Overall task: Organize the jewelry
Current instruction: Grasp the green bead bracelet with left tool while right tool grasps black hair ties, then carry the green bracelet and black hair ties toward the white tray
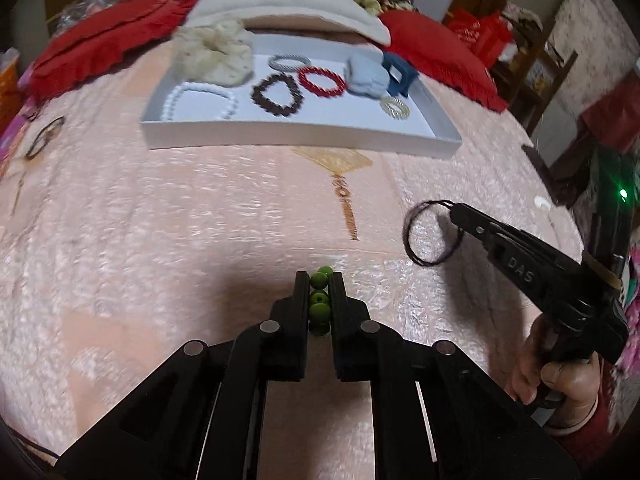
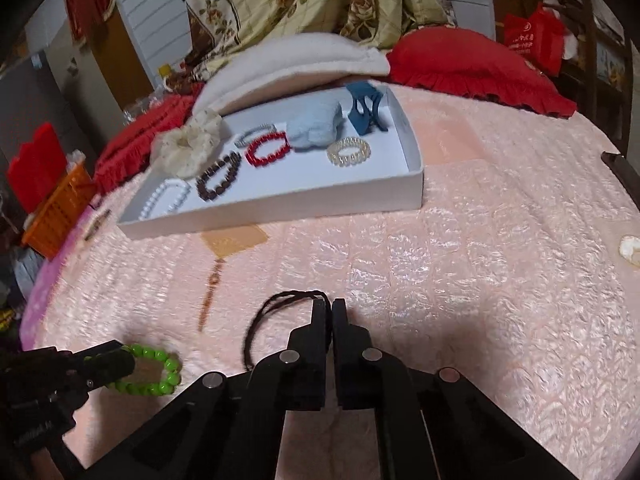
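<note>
Both hands are loaded right now. The left hand-held gripper [image 1: 320, 280] is pinching a green bead bracelet [image 2: 154, 370], beads wedged between its fingers, and the right hand-held gripper [image 2: 329, 306] is pressed together on a thin black hair tie [image 1: 430, 234] that dangles off its tip as a loose loop. Both hang over the near part of the pink bedspread [image 2: 440, 280], well short of the white tray [image 1: 304, 142] at the far side of the bed.

What I'd worry about:
- The hair tie is only caught by a thin bit of cord. A quick swing could probably flick it out, and on this quilted cover it would be fiddly to pick up again.
- The beads are round and slick looking, so the bracelet might roll or twist in the grip if it bumps the tray's near wall.
- The tray is getting crowded: white bead bracelet [image 1: 198, 100], dark brown one [image 1: 278, 94], red one [image 1: 322, 80], a cream scrunchie [image 1: 214, 54], a light blue scrunchie [image 1: 368, 76] and a blue claw clip [image 1: 398, 72]. Dropping in blind could pile things up.

Room-wise, the near strip of the tray floor looks the most open, especially middle to right, near the pale gold bracelet [image 1: 395, 108]. The tray wall is low, so coming in from above over the near edge seems the easy path. Open bedspread lies between the grippers and the tray.
</note>
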`<state>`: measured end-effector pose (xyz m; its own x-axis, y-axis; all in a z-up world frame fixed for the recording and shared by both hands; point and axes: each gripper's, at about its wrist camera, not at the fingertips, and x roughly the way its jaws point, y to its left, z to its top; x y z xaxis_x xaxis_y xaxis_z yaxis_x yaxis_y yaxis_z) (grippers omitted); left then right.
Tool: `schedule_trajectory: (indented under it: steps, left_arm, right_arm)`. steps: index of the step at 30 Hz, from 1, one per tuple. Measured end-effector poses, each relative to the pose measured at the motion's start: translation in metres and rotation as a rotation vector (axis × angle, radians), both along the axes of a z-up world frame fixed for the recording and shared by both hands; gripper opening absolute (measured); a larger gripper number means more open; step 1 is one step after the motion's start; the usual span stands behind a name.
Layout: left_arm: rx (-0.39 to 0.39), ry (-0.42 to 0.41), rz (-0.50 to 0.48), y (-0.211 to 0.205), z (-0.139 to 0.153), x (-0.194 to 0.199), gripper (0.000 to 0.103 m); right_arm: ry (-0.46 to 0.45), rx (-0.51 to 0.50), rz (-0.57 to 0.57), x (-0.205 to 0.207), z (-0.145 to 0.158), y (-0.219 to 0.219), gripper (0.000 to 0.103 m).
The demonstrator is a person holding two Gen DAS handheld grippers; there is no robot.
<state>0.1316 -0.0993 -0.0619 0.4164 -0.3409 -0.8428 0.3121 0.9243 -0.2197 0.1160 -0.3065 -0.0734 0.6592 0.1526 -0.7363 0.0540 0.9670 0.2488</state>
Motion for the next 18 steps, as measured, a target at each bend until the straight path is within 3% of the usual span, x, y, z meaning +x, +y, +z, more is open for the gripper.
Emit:
schedule_trajectory:
  steps: [4,12,18]
  left_arm:
    - [-0.006,-0.02,0.017,0.01,0.019,-0.01,0.008]
    - [0.021,-0.135,0.014,0.02,0.051,-0.042,0.008]
    - [-0.092,-0.141,0.042,0.049,0.067,-0.047,0.008]
  right_arm:
    - [-0.038,0.029,0.001,-0.012,0.019,0.003,0.003]
    - [-0.096,0.051,0.02,-0.037,0.052,0.016,0.003]
    - [-0.112,0.052,0.026,-0.05,0.065,0.025,0.003]
